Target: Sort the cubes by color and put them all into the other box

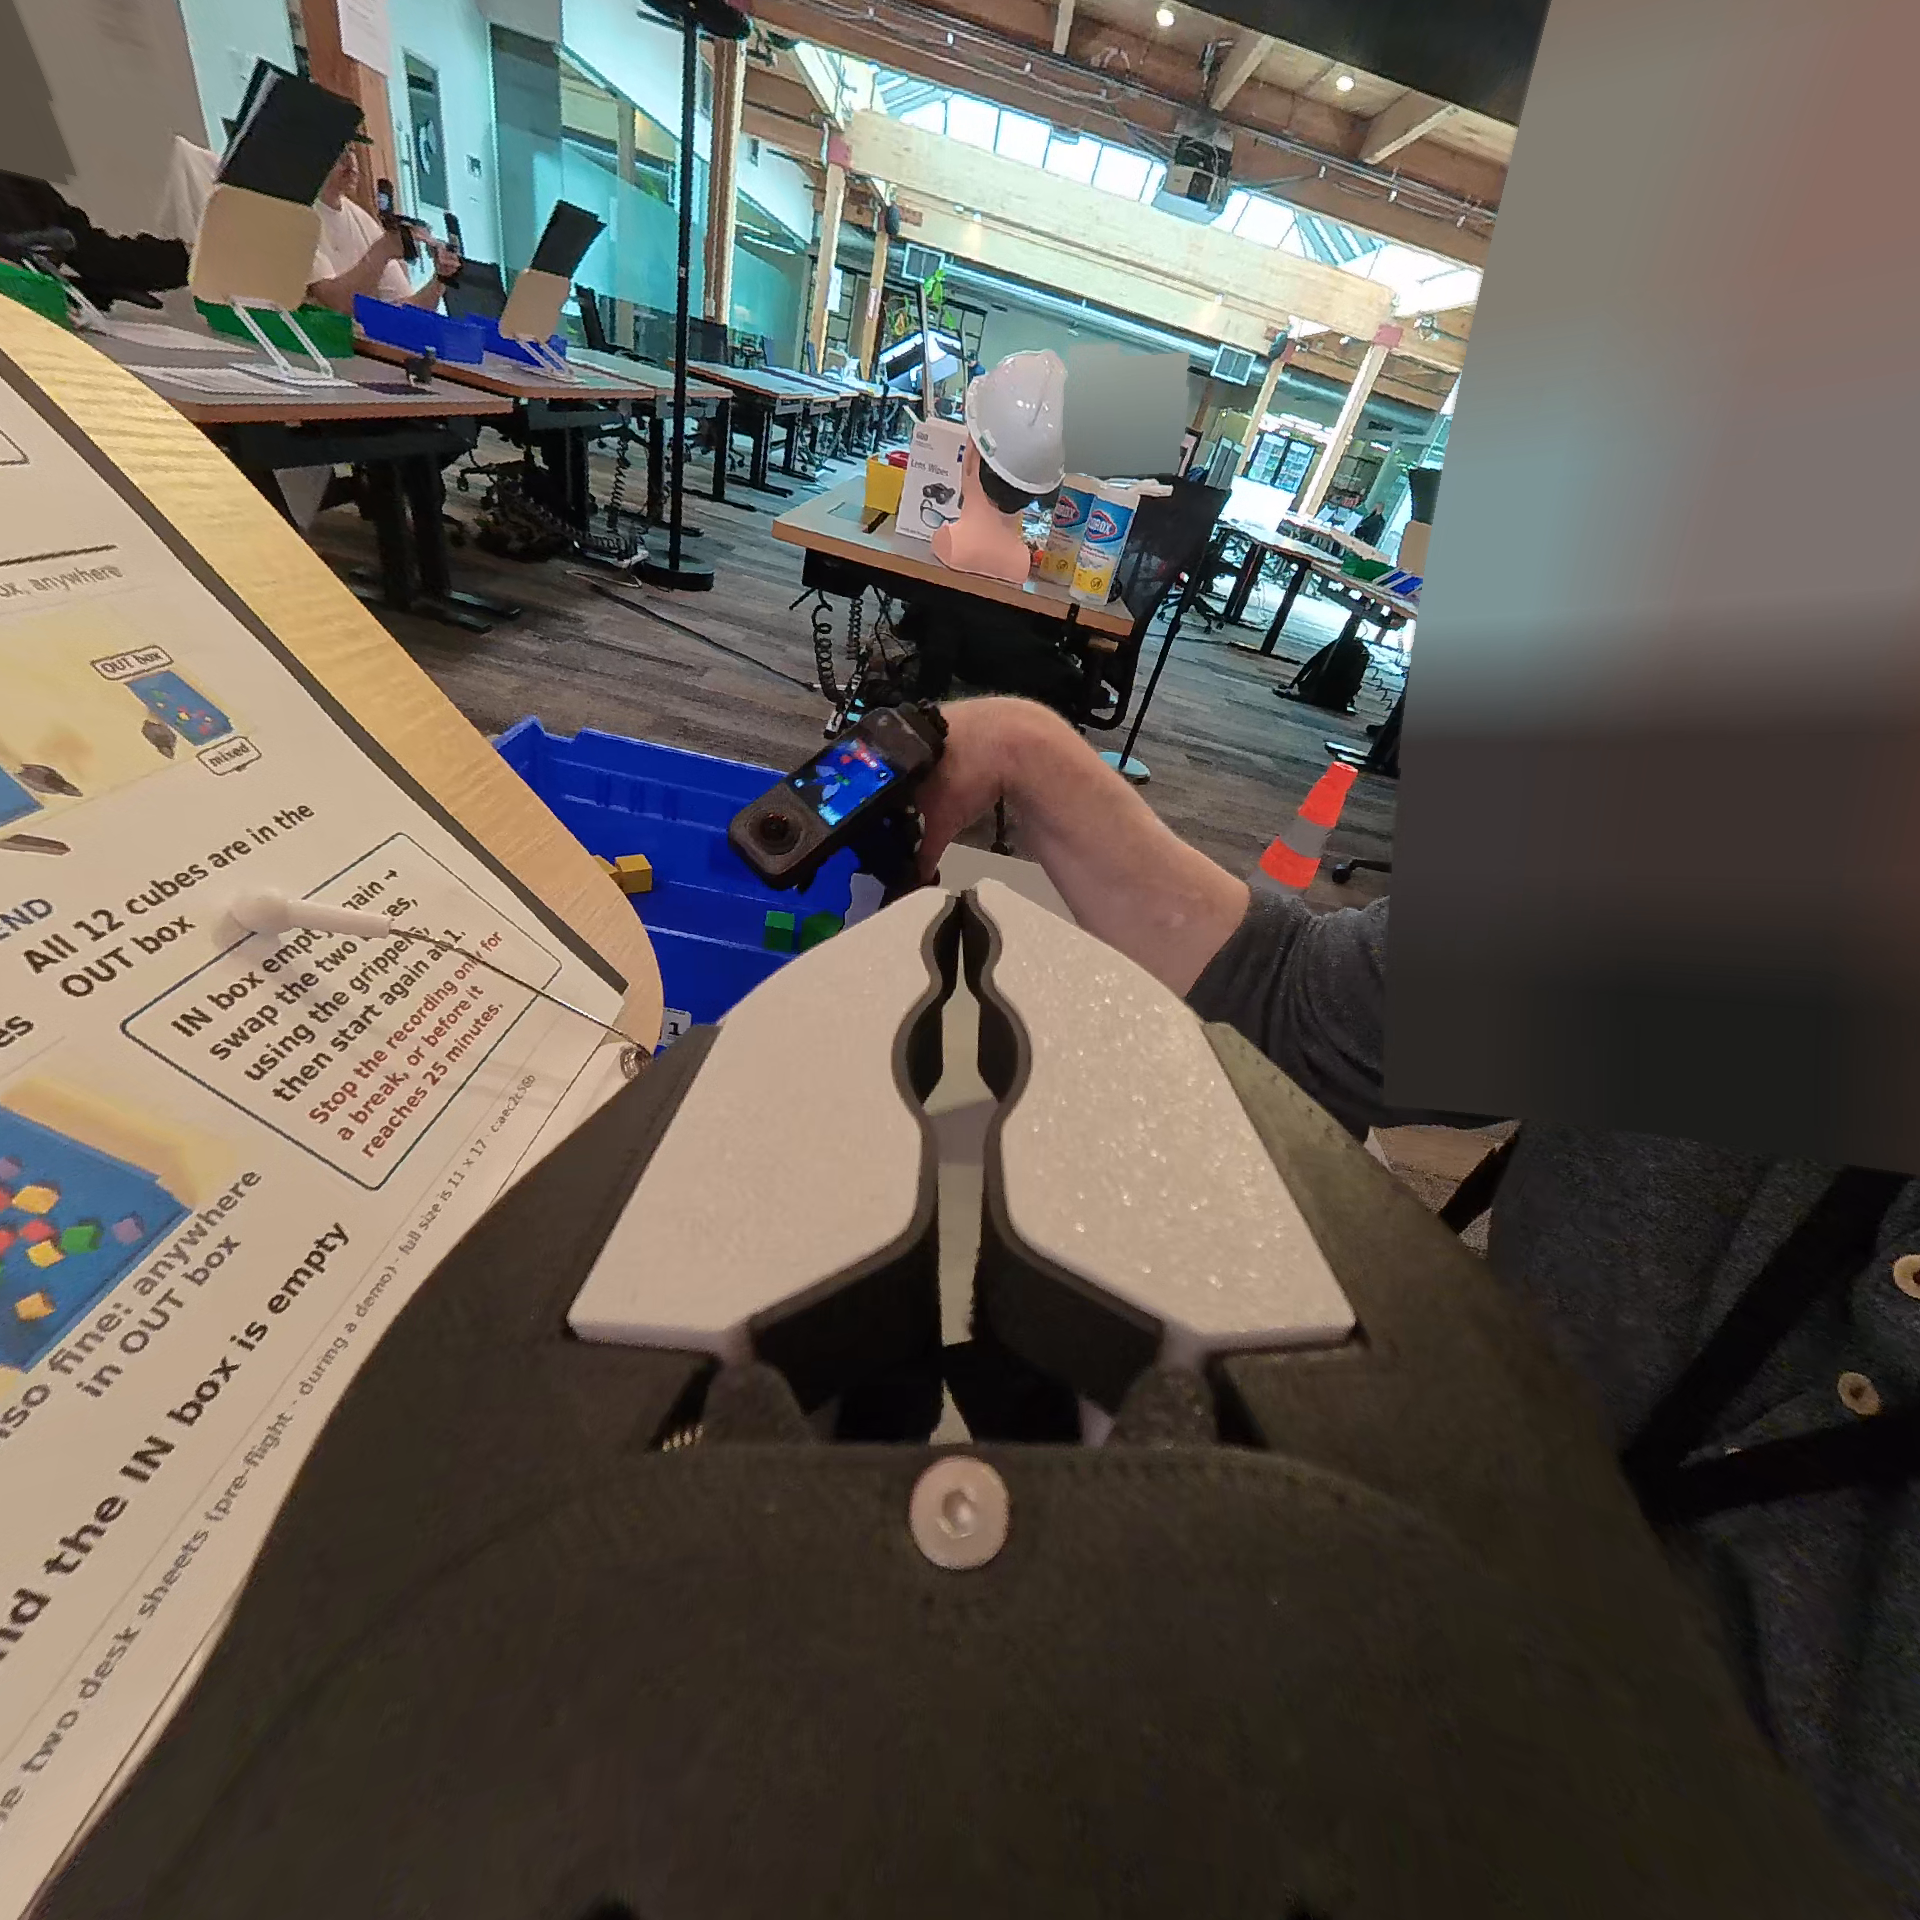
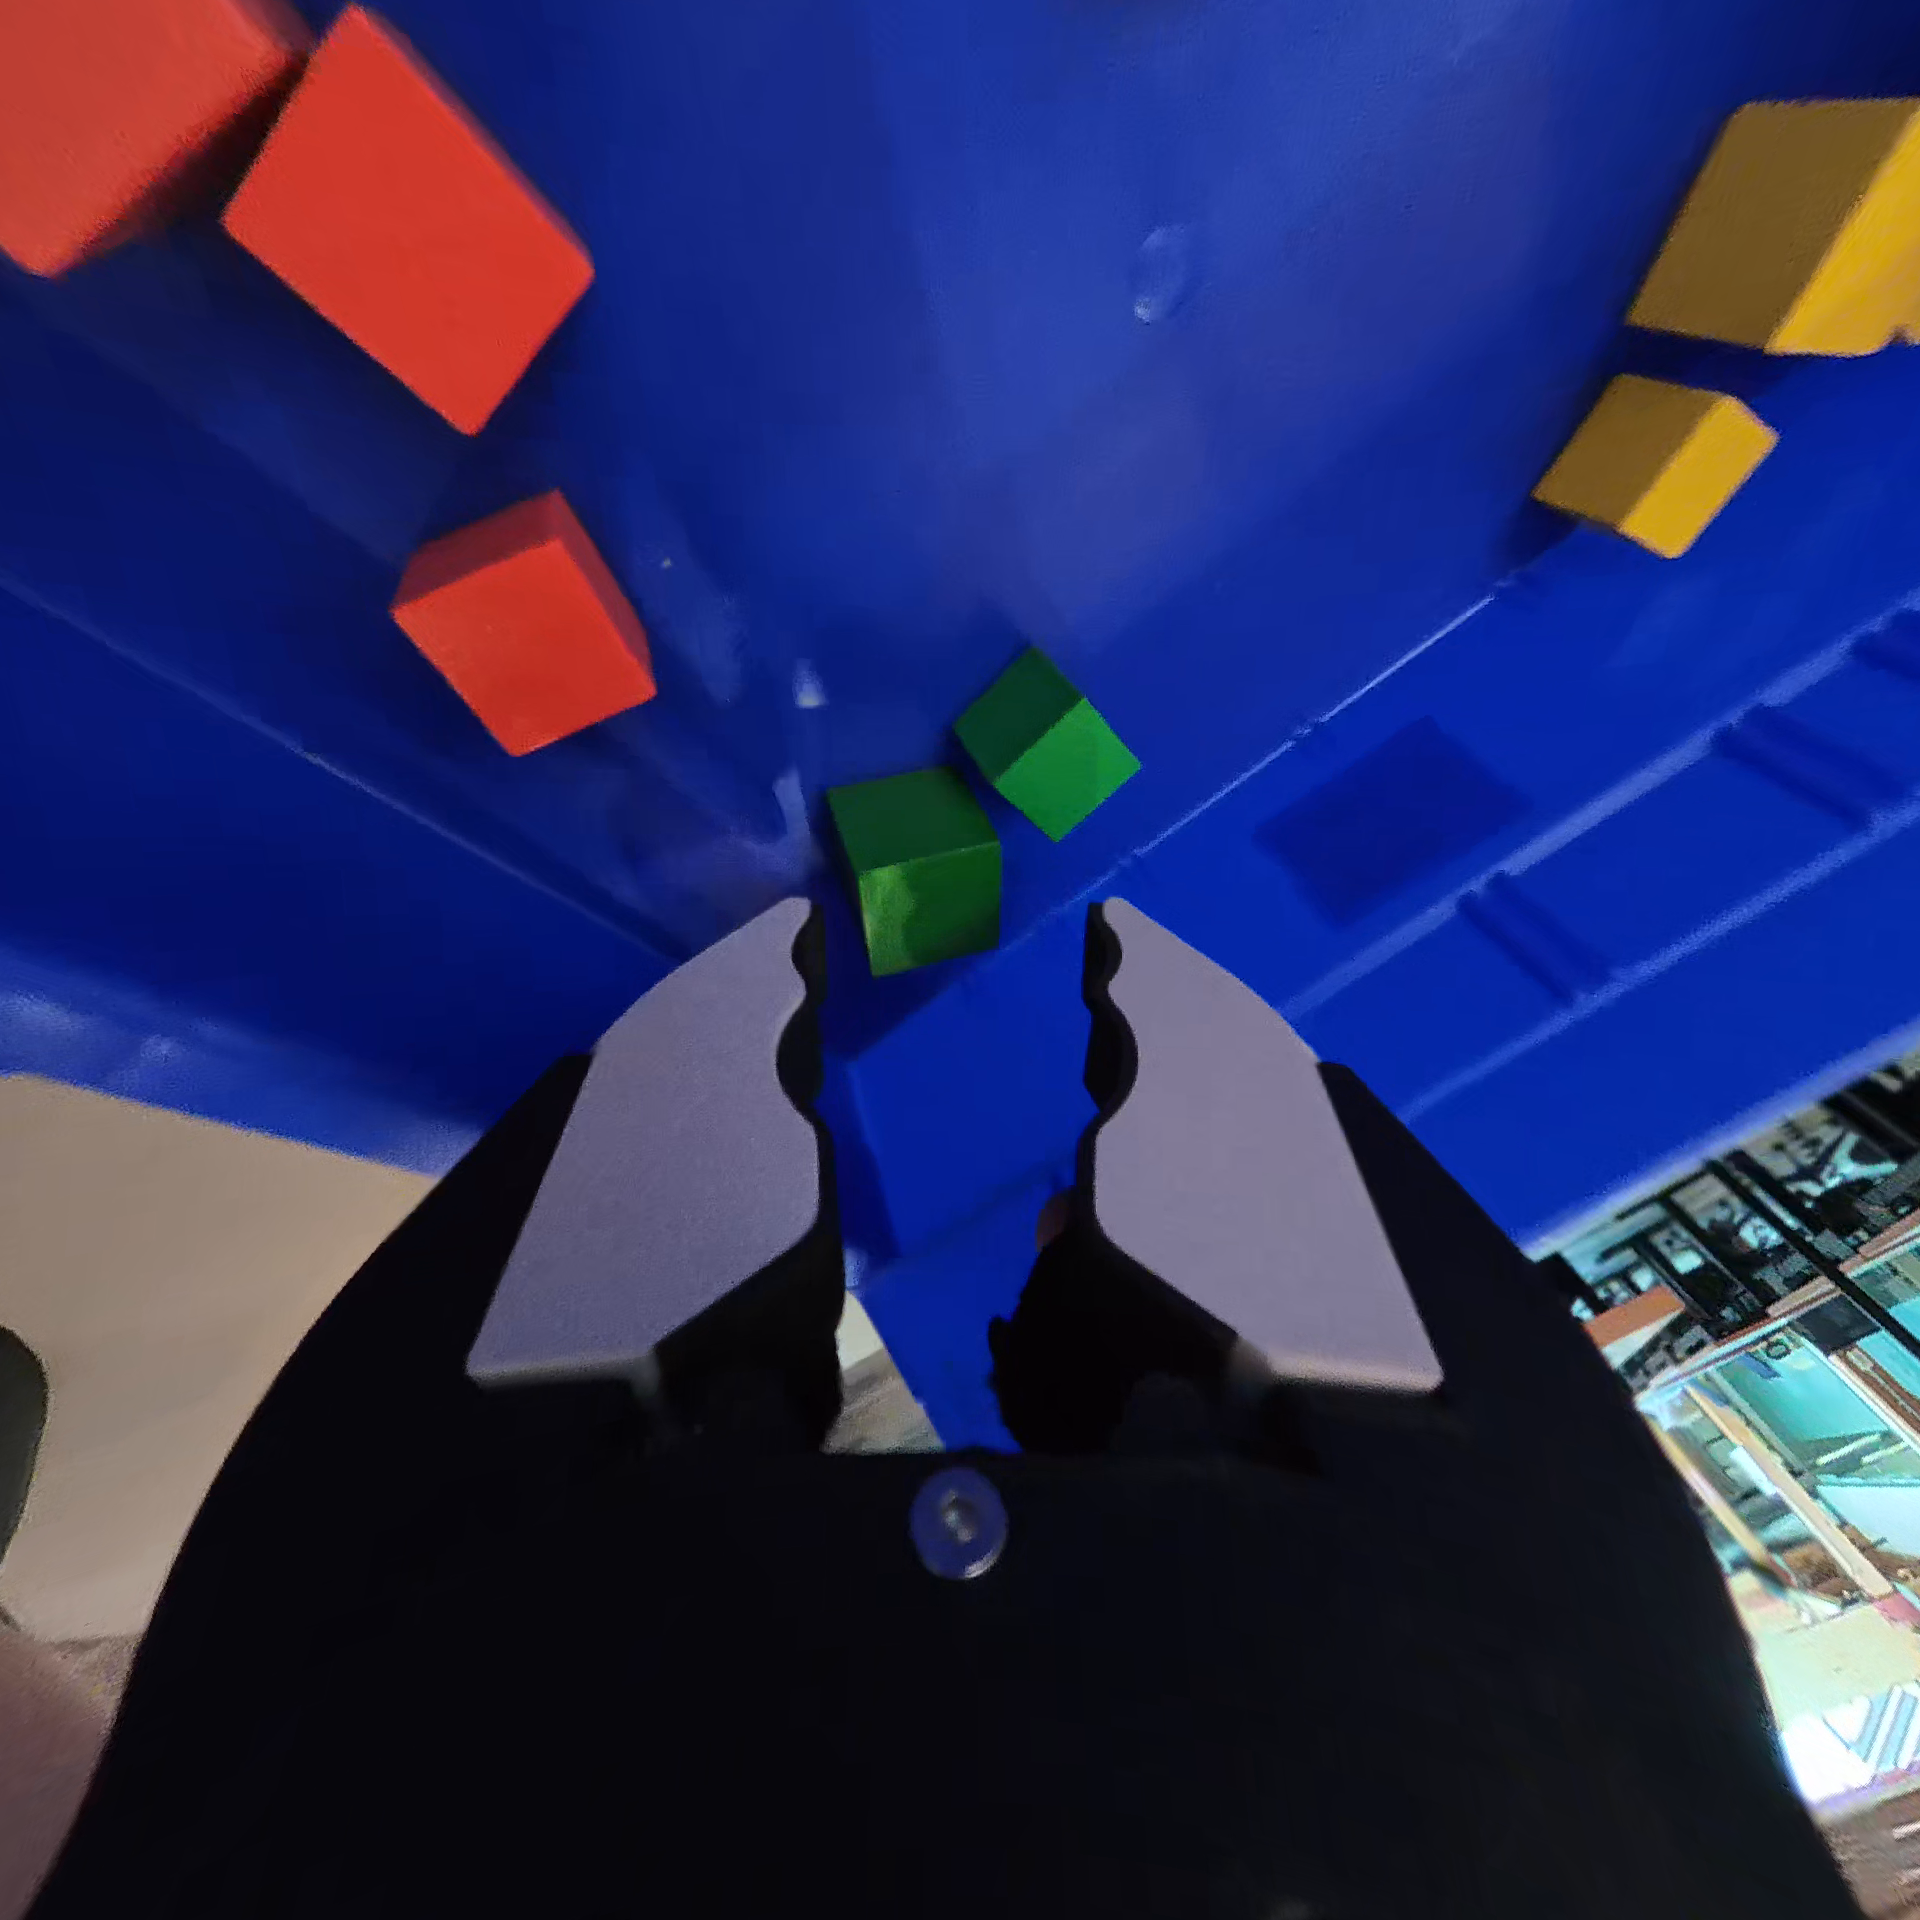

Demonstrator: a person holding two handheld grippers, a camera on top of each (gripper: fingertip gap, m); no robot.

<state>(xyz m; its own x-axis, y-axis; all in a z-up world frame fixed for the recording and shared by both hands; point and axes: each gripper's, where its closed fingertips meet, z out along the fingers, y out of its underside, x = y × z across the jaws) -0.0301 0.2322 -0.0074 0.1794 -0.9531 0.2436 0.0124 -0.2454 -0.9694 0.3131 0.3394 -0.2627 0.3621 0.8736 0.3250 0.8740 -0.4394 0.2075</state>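
My right gripper (image 2: 951, 914) is open and empty inside the blue box (image 2: 1558, 831). A green cube (image 2: 920, 873) lies on the box floor just beyond its fingertips, with no pad touching it. A second green cube (image 2: 1044, 743) lies next to it. Three red cubes (image 2: 405, 218) lie to the left and two yellow cubes (image 2: 1652, 462) to the right. My left gripper (image 1: 961, 899) is shut and empty, held up away from the blue box (image 1: 623, 790). In the left wrist view the camera on the right gripper (image 1: 821, 800) hangs over the box, above green cubes (image 1: 779, 928) and a yellow cube (image 1: 634, 873).
A tilted board with an instruction sheet (image 1: 208, 935) stands close on the left. A person's arm (image 1: 1091, 831) reaches to the box. Desks, a pole stand (image 1: 681, 312), a mannequin head with a hard hat (image 1: 1008, 468) and an orange cone (image 1: 1304, 831) stand beyond.
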